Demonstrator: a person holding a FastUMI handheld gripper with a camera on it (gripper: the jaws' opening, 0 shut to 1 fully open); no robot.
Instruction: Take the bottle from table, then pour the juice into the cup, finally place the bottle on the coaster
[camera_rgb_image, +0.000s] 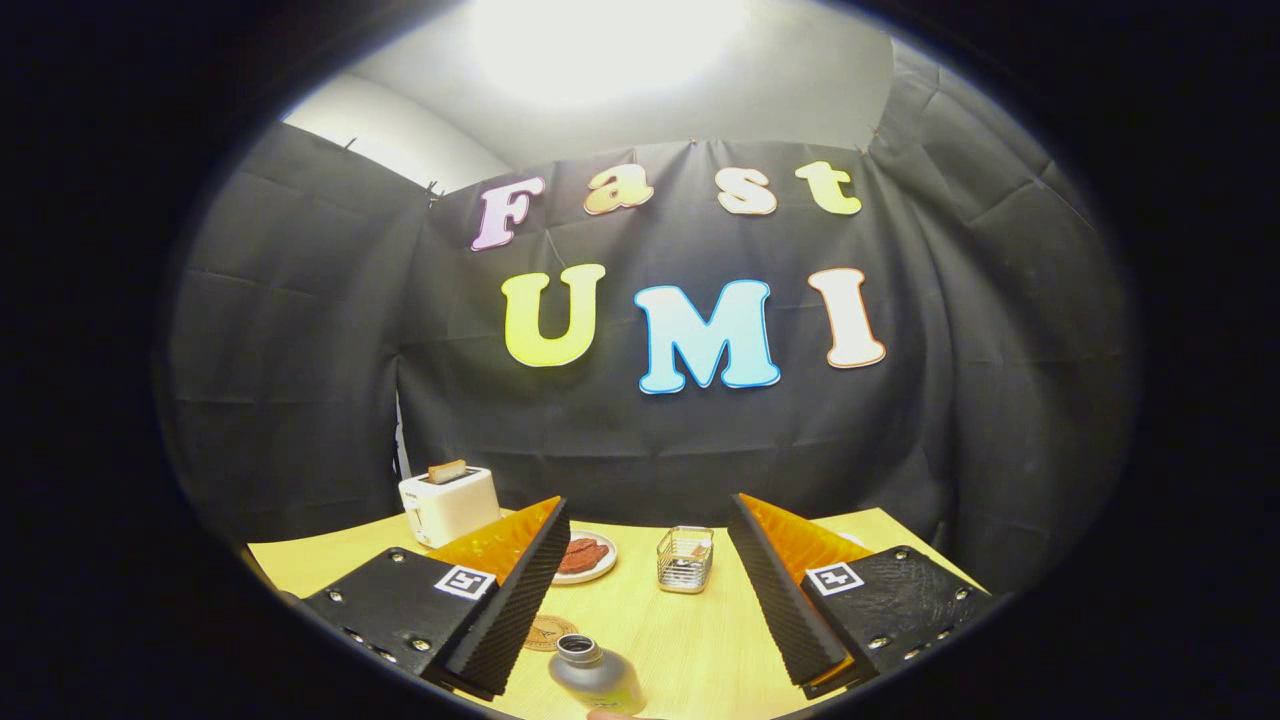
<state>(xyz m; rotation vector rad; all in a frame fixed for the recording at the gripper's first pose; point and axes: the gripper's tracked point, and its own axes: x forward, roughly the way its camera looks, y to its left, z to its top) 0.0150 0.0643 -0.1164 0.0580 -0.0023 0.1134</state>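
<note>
The wooden table (690, 640) fills the lower part of the booth, and everything the job needs sits on it. At about ten o'clock from the gripper, far back against the cloth wall, stands a pale toaster (449, 504) with a slice of bread poking out of its slot. The gripper (650, 590) hangs over the near half of the table with its two fingers spread wide apart, closed on nothing. Low between them, closest to where I stand and just toward six o'clock, is the bottle (596, 676), upright on the table, its mouth looking uncapped and a pale liquid showing through its lower body; neither finger touches it. Straight ahead at twelve o'clock, beyond the fingertips, sits the small clear cup (685, 558), which seems to have a ribbed or wire-like side; I cannot tell whether anything is in it. Just to its eleven o'clock is a small white plate (588, 556) carrying something reddish-brown. Smallest of all, the round coaster (549, 632) lies flat at about ten o'clock from the bottle, partly tucked behind the left finger. By my reckoning the work has hardly begun: the bottle is not yet grasped, so the taking, the pouring into the cup and the setting down on the coaster all remain. The fingers appear to be lined up to close around the bottle first.
</note>
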